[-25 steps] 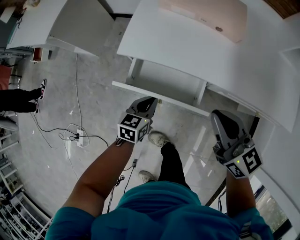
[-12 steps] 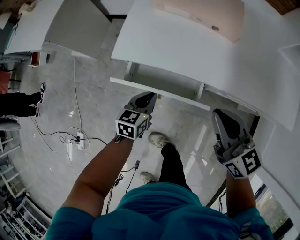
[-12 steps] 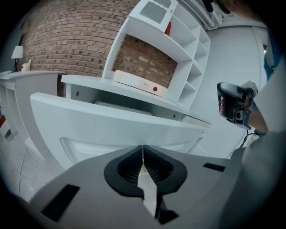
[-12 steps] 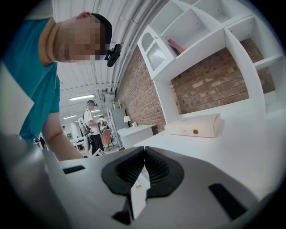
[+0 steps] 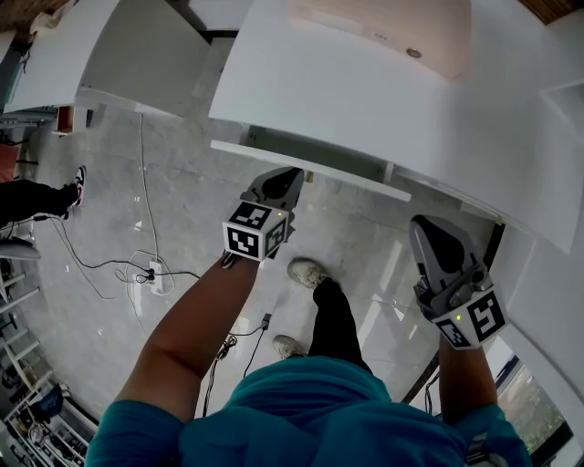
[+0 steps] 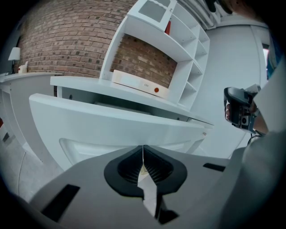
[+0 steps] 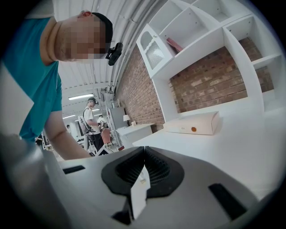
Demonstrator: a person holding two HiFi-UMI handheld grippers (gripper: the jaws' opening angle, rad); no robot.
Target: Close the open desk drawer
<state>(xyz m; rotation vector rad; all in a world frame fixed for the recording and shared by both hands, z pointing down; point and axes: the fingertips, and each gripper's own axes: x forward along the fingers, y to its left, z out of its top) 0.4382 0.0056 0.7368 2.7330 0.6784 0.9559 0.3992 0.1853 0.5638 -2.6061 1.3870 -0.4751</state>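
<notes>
The white desk (image 5: 365,91) has its drawer (image 5: 351,177) sticking out only a little, with a narrow dark gap behind the front panel. My left gripper (image 5: 291,173) is shut with nothing in it, its tip against the drawer front near the panel's middle. In the left gripper view the drawer front (image 6: 111,127) fills the space just beyond the left gripper (image 6: 143,148). My right gripper (image 5: 422,224) is shut and empty, held apart below the desk's right end. The right gripper (image 7: 144,150) points over the desk top.
A flat pale box (image 5: 383,27) lies on the desk. A white shelf unit (image 6: 170,36) stands behind it. On the floor lie cables and a power strip (image 5: 153,271); my shoe (image 5: 308,271) is below the drawer. Another person's legs (image 5: 36,196) stand far left by a second desk (image 5: 119,46).
The drawer has slid in under the desk, its open interior shrinking to a thin gap. My left gripper moved forward with the drawer front. The right gripper barely moved.
</notes>
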